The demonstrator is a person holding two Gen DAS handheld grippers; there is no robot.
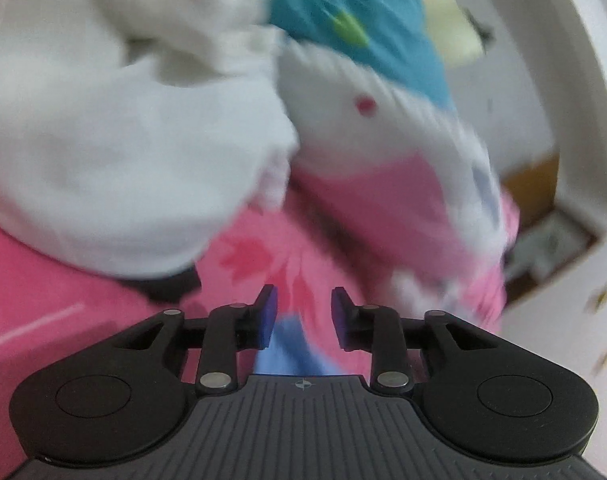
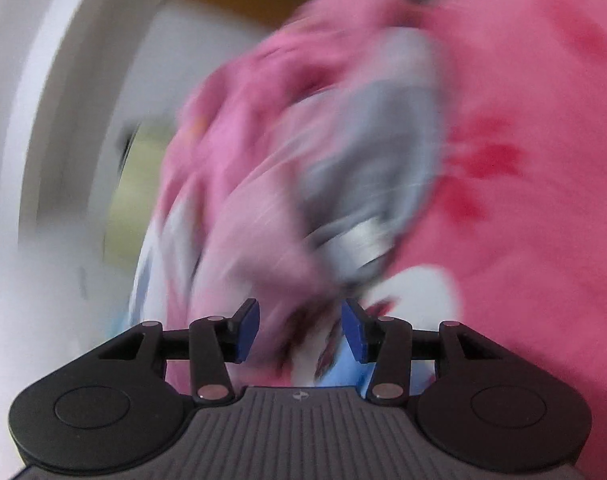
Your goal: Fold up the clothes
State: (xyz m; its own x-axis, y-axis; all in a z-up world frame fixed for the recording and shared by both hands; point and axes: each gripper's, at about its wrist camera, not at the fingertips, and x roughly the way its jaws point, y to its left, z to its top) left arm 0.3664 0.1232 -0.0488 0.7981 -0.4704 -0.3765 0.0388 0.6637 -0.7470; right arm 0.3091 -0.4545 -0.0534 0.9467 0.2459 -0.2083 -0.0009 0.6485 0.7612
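- Left hand-held gripper (image 1: 304, 312) is seen with its jaws apart; pink patterned cloth lies beyond the gap and no pad is seen pressing on it.
- Right hand-held gripper (image 2: 299, 330) is likewise held apart, with the pink garment (image 2: 523, 120) bunched just ahead of and between the pads, apparently loose.
- The clothes are found heaped close in front of both cameras: a white garment (image 1: 123, 152) lies over the pink one, with a teal piece (image 1: 363, 8) behind it.
- A poor grasp is judged likely: with layers piled together, two garments or a stray fold could be pinched at once, and the fold would then be dragged askew.
- A seam or corner could be missed, since no edge is clearly presented to either pair of pads.
- Much is smeared by motion blur; the grey patch (image 2: 375, 152) on the pink cloth cannot be identified.
- What the heap rests on is hidden, and each garment's outline is cut off.
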